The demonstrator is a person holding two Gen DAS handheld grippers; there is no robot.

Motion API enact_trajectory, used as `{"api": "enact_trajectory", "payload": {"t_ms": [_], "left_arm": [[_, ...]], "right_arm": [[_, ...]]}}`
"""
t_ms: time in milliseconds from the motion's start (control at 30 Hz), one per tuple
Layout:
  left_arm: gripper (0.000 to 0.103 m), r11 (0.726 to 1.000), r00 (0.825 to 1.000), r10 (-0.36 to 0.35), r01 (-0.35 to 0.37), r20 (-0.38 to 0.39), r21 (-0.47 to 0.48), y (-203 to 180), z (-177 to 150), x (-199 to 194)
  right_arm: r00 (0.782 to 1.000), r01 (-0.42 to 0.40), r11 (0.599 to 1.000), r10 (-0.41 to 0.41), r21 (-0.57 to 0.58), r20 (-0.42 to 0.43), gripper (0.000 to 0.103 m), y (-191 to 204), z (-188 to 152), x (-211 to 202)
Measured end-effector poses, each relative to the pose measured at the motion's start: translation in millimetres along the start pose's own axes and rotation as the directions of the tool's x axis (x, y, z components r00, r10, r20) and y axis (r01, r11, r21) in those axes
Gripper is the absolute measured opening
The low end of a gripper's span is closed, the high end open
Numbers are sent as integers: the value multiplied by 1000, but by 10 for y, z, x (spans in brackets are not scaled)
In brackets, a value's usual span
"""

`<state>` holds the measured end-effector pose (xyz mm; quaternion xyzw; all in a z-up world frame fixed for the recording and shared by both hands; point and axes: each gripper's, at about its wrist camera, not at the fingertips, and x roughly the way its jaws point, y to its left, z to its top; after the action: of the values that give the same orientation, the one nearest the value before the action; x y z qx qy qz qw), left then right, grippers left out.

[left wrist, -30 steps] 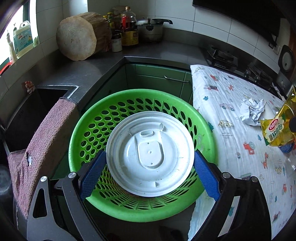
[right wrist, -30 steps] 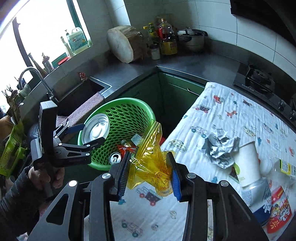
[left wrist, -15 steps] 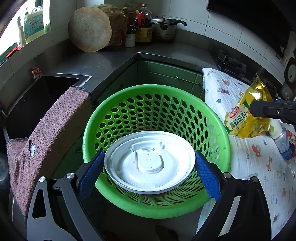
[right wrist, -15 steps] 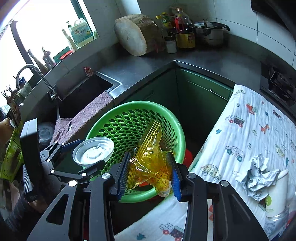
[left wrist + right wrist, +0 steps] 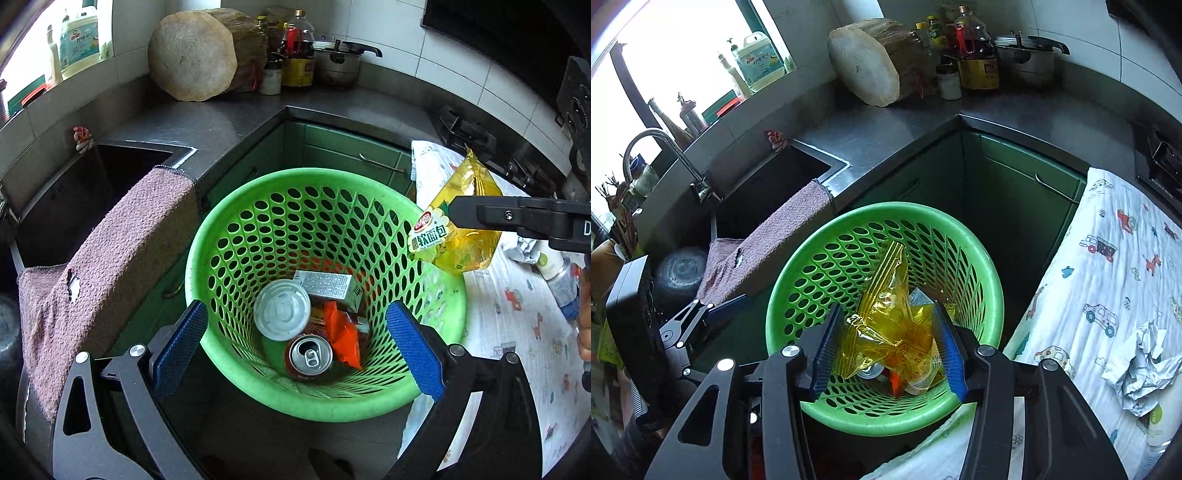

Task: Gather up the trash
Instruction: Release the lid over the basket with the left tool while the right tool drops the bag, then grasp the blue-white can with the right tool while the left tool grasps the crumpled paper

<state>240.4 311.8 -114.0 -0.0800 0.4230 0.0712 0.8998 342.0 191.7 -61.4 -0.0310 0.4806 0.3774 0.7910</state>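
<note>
A green perforated basket [image 5: 221, 236] stands on the floor between the counter and the table. A white round lid [image 5: 282, 314] lies at its bottom with a drink can [image 5: 309, 356], an orange wrapper [image 5: 343, 334] and a small carton [image 5: 325, 286]. My left gripper [image 5: 297, 347] hovers over the near rim, open, with nothing between its pads. My right gripper [image 5: 888, 350] hangs over the basket [image 5: 979, 266]. Its jaws are opening, with the crinkled yellow bread bag [image 5: 886, 325] still lodged between the pads. In the left wrist view the bag [image 5: 458, 221] hangs above the basket's right rim.
A pink towel [image 5: 122, 266] drapes over the sink edge [image 5: 74, 192] left of the basket. A table with a printed cloth [image 5: 1108, 295] lies to the right, bearing crumpled paper [image 5: 1141, 365]. A bottle [image 5: 557, 273] lies there too. The counter corner holds a chopping block [image 5: 195, 55], bottles and a pot.
My left gripper has let go of the white lid, which now lies at the basket's bottom. My right gripper has carried the yellow bag over the basket, and its pads stand wider apart.
</note>
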Motion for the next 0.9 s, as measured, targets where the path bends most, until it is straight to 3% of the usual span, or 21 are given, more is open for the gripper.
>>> {"api": "enact_trajectory", "payload": {"t_ms": [133,433,700,900], "left_arm": [[96,1000,1000,6,-6,9,3,3,-2,-62],[97,1000,1000,-9,8,14,26,-167,52,-130],[97,996,999,-47,46,19,72,-501,91,-154],[97,991,997,-80,78,8,113,-818,113,-105]], "right_arm": [[1000,-7,1000,7,3,18,66,5,0,-42],[997,27,1000,-27,9,75,76,-194,-92,-438],[981,186,982,-187,24,55,80,-842,-395,-905],[949,314,947,-313,59,-25,82,-1503,-790,-1222]]}}
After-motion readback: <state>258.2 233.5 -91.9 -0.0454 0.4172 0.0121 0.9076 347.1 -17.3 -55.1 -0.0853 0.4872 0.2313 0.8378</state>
